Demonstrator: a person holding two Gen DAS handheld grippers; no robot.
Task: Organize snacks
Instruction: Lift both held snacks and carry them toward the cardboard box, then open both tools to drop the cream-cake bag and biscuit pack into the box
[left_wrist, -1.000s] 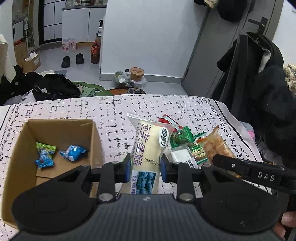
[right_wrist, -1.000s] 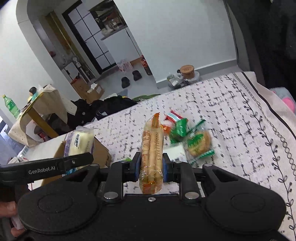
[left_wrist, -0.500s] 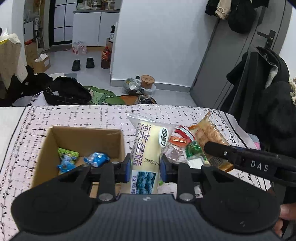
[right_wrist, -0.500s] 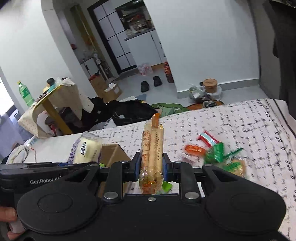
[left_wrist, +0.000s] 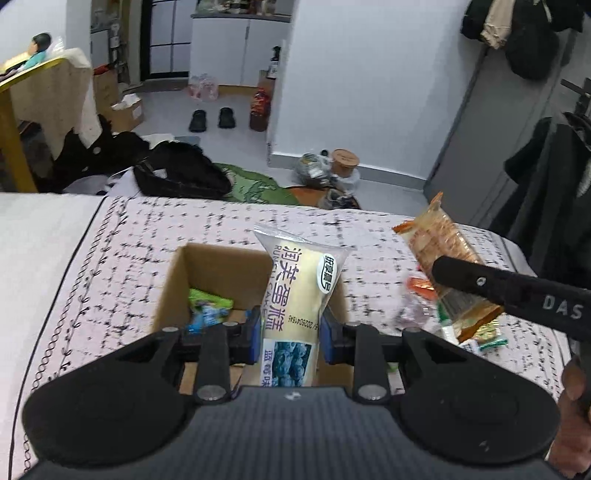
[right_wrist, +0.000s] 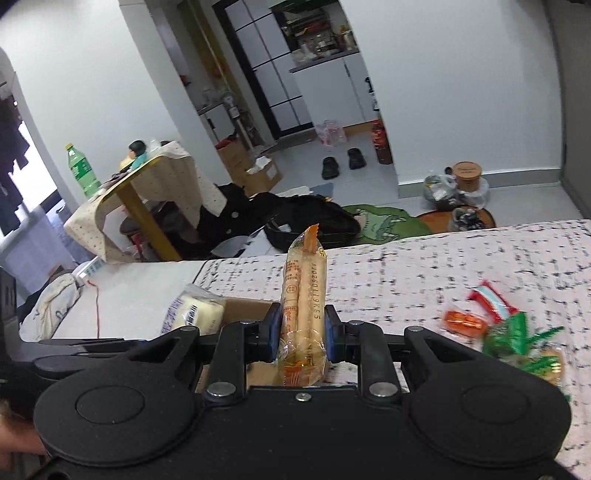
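My left gripper (left_wrist: 290, 338) is shut on a pale yellow blueberry cake packet (left_wrist: 297, 291), held upright over the open cardboard box (left_wrist: 173, 280). The box holds small green and blue snack packets (left_wrist: 207, 308). My right gripper (right_wrist: 301, 332) is shut on an orange cracker packet (right_wrist: 303, 295), held upright just right of the box. That packet also shows in the left wrist view (left_wrist: 443, 254), and the cake packet in the right wrist view (right_wrist: 194, 312). Loose snacks (right_wrist: 495, 325) lie on the bed to the right.
The box and snacks sit on a bed with a white sheet patterned in black (left_wrist: 110, 251). Beyond its far edge are a black bag (left_wrist: 177, 173), floor clutter and a yellow side table (right_wrist: 140, 199). Dark coats (left_wrist: 546, 184) hang at the right.
Both grippers have moved left with their packets. The cake packet now hangs over the box, and the cracker packet has come closer to the box, away from the loose snacks.
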